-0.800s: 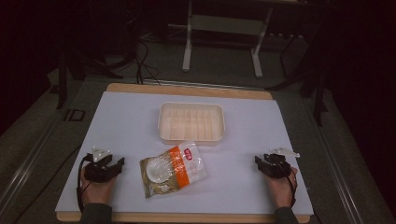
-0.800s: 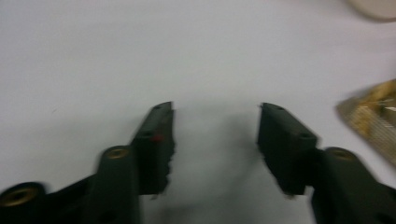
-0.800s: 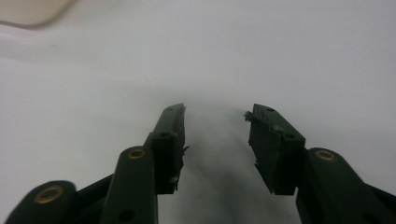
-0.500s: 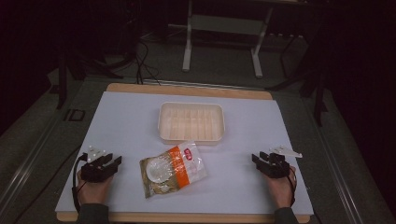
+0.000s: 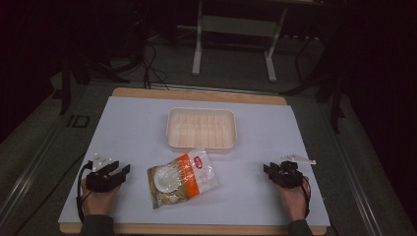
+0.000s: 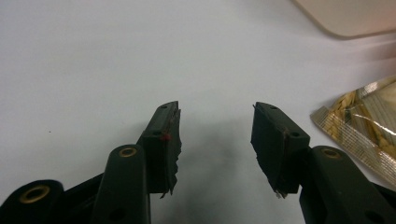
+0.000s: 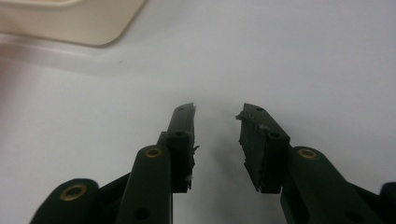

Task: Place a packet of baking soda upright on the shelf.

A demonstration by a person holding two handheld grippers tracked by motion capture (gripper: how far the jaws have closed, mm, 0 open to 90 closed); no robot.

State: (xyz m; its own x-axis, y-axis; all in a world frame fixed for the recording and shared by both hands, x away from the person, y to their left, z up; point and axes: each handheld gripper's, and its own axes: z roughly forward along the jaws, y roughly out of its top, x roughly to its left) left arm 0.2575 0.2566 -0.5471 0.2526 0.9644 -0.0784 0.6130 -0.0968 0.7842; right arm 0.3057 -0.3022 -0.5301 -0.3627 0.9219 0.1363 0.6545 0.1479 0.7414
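A clear and orange snack bag lies flat on the white table top, near the front edge and between my two hands. Its corner shows in the left gripper view as the bag to the right of the jaws. Behind it stands an empty cream tray. My left gripper rests on the table left of the bag. In its own view, the left gripper is open with only bare table between its jaws. My right gripper sits right of the bag. Seen along its jaws, the right gripper is open and empty.
The tray's rounded corner shows at the top right of the left gripper view and the tray's edge at the top left of the right gripper view. Beyond the table stand a dark floor, cables and a metal stand.
The right gripper has edged a little to the left. The left hand, the bag and the tray have hardly moved.
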